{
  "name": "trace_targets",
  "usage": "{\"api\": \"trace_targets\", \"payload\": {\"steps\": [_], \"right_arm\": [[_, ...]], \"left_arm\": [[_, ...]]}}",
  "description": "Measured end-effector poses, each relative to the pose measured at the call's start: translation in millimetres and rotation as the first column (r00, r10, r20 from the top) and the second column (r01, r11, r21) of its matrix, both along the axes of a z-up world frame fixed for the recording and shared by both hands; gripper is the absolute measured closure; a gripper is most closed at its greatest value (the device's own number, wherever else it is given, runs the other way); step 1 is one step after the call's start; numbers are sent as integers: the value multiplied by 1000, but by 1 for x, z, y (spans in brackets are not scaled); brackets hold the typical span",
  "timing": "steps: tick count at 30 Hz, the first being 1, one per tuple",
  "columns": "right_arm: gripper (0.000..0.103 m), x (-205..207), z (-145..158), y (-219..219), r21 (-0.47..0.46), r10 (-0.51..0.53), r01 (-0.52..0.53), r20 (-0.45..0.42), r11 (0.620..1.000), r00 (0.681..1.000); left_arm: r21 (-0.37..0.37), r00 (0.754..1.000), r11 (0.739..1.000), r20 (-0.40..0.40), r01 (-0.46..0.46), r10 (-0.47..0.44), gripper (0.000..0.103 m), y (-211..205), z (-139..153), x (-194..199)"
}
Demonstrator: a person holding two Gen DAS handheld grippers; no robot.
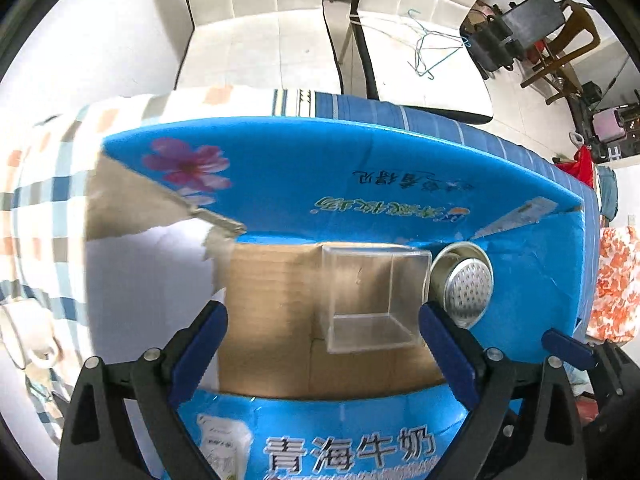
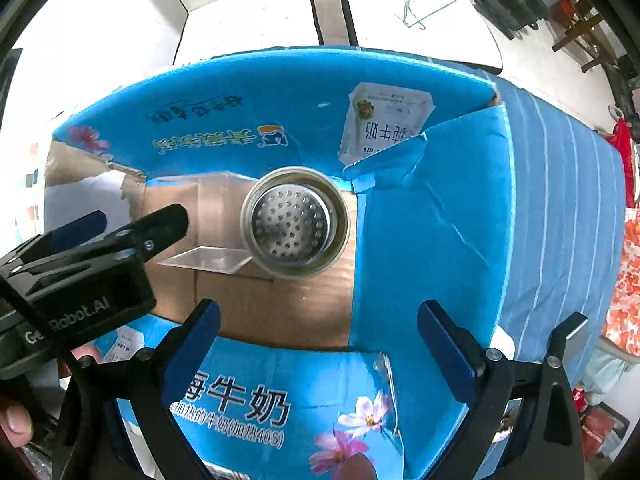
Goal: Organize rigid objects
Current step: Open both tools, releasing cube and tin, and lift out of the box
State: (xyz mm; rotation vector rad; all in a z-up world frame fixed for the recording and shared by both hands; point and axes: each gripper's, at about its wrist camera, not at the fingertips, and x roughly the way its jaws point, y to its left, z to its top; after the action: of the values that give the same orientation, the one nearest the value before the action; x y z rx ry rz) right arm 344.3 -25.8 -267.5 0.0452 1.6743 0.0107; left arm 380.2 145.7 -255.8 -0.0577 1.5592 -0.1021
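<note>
Two items already sit on the cardboard floor of the blue milk carton [image 1: 360, 184]: a clear plastic box [image 1: 372, 296] and, touching its side, a metal cup with a perforated strainer [image 2: 294, 222]. The left gripper [image 1: 322, 344] hangs above the clear box with jaws wide apart and nothing between them. The right gripper [image 2: 318, 344] is likewise spread and empty above the cup. Judged largely done; no further loose items are visible. The carton's upright flaps crowd the opening. Wire hangers [image 1: 436, 46] lie on the floor, well apart.
</note>
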Motion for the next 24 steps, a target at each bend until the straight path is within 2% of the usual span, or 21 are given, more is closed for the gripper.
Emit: {"api": "trace_targets", "payload": {"steps": [6, 10, 12, 17, 24], "right_arm": [[2, -27, 28, 8, -10, 17, -16, 56, 1000, 998], [2, -47, 53, 13, -10, 19, -18, 112, 1000, 994], [2, -50, 53, 16, -7, 17, -16, 135, 1000, 991], [2, -76, 86, 21, 11, 20, -23, 204, 1000, 979], [2, -98, 120, 20, 45, 38, -52, 264, 998, 964]], "left_arm": [[77, 993, 997, 118, 16, -25, 5, 1, 35, -21], [83, 984, 997, 179, 6, -21, 5, 3, 54, -41], [82, 979, 997, 203, 5, -21, 5, 3, 63, -49], [69, 968, 998, 250, -6, -12, 5, 1, 84, -73], [104, 948, 994, 318, -15, -19, 5, -3, 120, -104]]}}
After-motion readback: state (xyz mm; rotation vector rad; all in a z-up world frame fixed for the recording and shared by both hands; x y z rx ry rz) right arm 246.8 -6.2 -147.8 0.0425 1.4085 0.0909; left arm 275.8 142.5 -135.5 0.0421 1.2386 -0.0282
